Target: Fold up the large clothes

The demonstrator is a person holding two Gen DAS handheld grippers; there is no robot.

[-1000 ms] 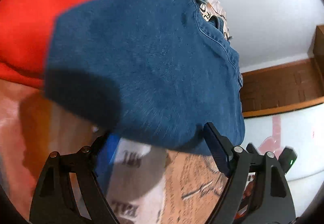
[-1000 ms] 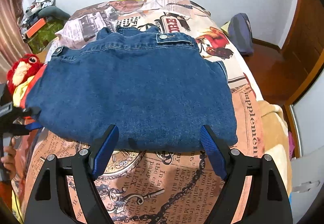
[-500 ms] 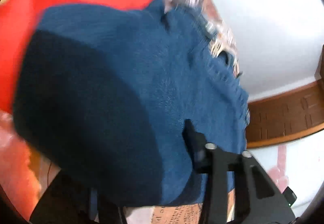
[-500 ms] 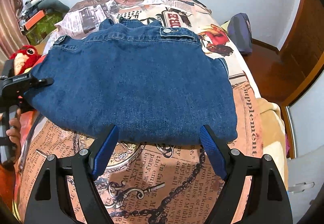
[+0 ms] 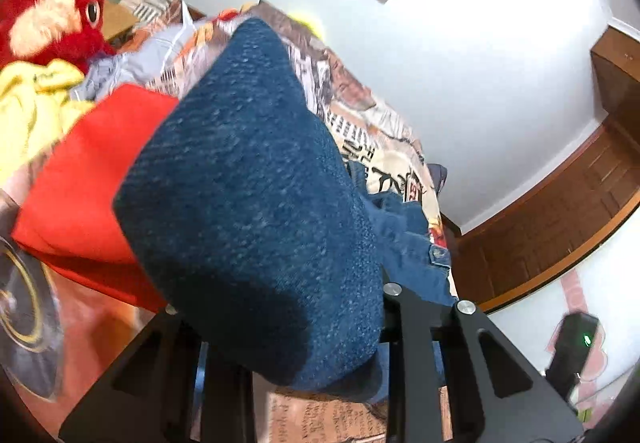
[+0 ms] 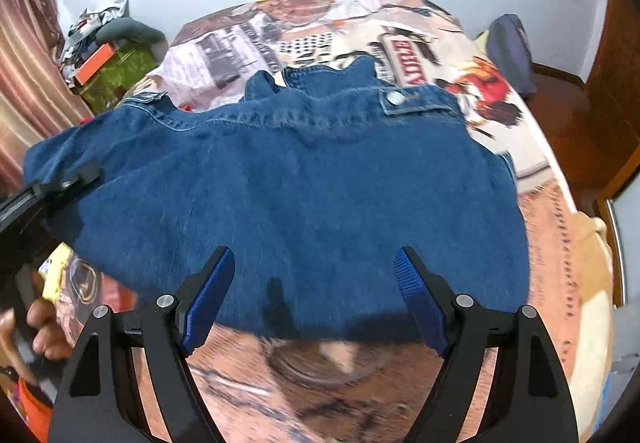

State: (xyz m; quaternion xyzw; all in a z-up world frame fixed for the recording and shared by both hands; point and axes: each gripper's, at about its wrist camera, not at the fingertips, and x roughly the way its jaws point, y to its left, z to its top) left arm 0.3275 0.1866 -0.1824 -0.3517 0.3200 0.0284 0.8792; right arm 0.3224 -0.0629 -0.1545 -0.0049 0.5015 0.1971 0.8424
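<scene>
Bed [image 6: 560, 227] under a newsprint-pattern cover, white wall behind. One denim garment [image 6: 304, 203] spread across it; one red cloth [image 5: 84, 179], one red plush toy [image 5: 48, 23]. Left gripper [image 5: 288, 323] clamped on the garment's left edge, lifting a fold. Right gripper [image 6: 316, 295] spread wide, empty, poised low over the near hem.

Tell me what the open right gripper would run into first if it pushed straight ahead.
Probably the near folded edge of the blue denim jacket. The right gripper points at it with jaws wide apart, the hem lying between the fingertips, though blur leaves depth uncertain.
</scene>
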